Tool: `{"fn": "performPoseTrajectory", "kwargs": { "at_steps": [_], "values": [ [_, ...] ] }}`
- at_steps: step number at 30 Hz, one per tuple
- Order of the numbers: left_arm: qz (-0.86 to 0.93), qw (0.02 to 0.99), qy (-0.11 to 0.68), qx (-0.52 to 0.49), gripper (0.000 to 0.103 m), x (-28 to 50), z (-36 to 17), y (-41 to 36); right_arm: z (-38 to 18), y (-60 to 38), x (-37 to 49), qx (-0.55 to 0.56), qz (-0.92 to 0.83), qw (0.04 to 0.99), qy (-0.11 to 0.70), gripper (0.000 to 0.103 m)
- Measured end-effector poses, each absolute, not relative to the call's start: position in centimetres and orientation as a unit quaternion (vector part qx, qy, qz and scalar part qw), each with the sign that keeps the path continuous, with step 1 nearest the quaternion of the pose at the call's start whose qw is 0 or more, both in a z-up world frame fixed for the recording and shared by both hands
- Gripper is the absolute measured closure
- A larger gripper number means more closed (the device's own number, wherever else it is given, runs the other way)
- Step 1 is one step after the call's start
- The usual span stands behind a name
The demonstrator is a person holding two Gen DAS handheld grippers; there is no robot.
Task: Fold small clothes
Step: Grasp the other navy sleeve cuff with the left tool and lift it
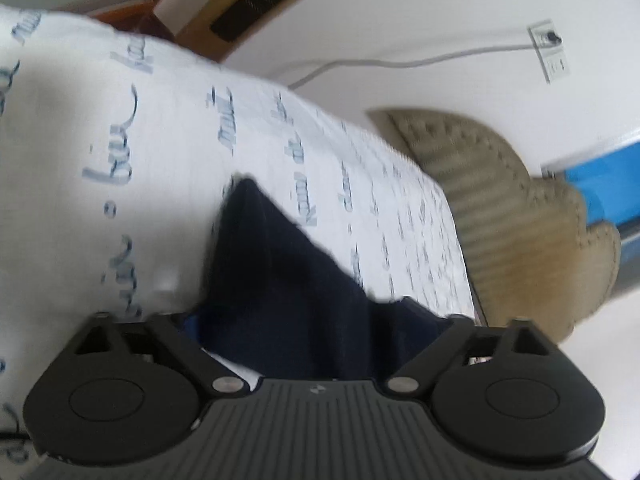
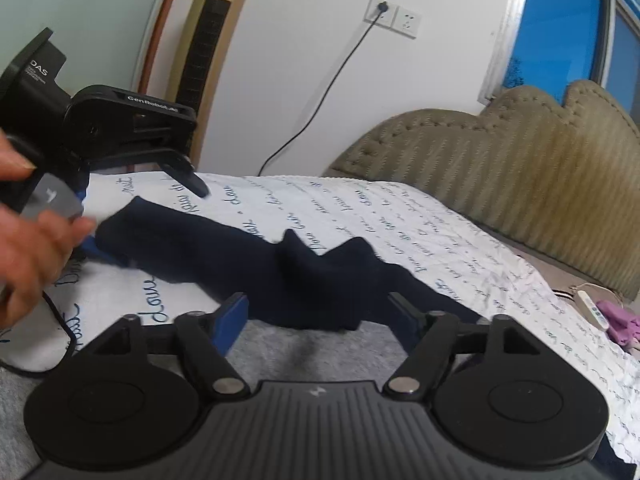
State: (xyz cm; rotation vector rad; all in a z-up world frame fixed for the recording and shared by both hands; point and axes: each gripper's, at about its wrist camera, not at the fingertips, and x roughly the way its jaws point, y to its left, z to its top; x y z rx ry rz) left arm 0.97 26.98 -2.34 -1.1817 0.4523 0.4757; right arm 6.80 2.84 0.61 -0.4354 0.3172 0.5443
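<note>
A small dark navy garment (image 2: 248, 256) lies stretched across a white sheet with blue script (image 2: 360, 216) on the bed. In the right wrist view my right gripper (image 2: 320, 312) is open, its blue-padded fingers (image 2: 232, 320) spread on either side of the garment's near edge. My left gripper (image 2: 132, 216) comes in from the left, held by a hand, with its fingers apart over the garment's far left end. In the left wrist view the navy garment (image 1: 288, 292) fills the gap between the left gripper's (image 1: 320, 320) wide-spread arms; its fingertips are hidden under the cloth.
A tufted olive headboard (image 2: 500, 160) stands behind the bed. A gold tower fan (image 2: 208, 52) and a wall socket with cable (image 2: 384, 10) are at the back. A remote (image 2: 592, 304) and purple cloth (image 2: 624, 320) lie at the right. Grey blanket (image 2: 304, 352) lies near.
</note>
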Motion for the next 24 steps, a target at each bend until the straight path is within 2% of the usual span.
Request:
{"fn": "performPoseTrajectory", "kwargs": {
  "at_steps": [1, 2, 3, 4, 6, 7, 10, 16, 24],
  "values": [
    [0.229, 0.778, 0.209, -0.547, 0.035, 1.1, -2.3, 27.1, 0.6, 2.6, 6.8, -0.211, 0.263, 0.928, 0.156, 0.023],
    [0.233, 0.774, 0.21, -0.55, 0.041, 1.5, -2.6, 27.4, 0.6, 2.3, 6.8, -0.209, 0.262, 0.929, 0.157, 0.023],
    [0.234, 0.77, 0.208, -0.556, 0.053, 1.7, -2.8, 27.7, 0.6, 2.0, 6.8, -0.208, 0.26, 0.93, 0.159, 0.023],
    [0.235, 0.766, 0.209, -0.561, 0.06, 1.9, -3.0, 28.0, 0.6, 1.7, 6.6, -0.206, 0.257, 0.93, 0.161, 0.023],
    [0.237, 0.76, 0.216, -0.565, 0.085, 1.9, -3.3, 28.4, 0.5, 1.0, 6.6, -0.205, 0.246, 0.933, 0.166, 0.023],
    [0.238, 0.76, 0.222, -0.563, 0.093, 2.0, -3.4, 28.5, 0.4, 0.6, 6.6, -0.203, 0.241, 0.934, 0.169, 0.023],
    [0.237, 0.778, 0.235, -0.532, 0.099, 1.7, -2.9, 28.5, 0.2, -0.8, 6.9, -0.197, 0.226, 0.936, 0.184, 0.023],
    [0.253, 0.859, 0.226, -0.384, 0.1, 3.0, 1.8, 29.4, 0.2, -5.7, 7.9, -0.144, 0.176, 0.949, 0.218, 0.023],
    [0.325, 0.879, 0.229, -0.264, 0.1, 7.0, 6.8, 33.0, 0.0, -12.5, 9.0, -0.025, 0.125, 0.959, 0.255, 0.022]
  ]
}}
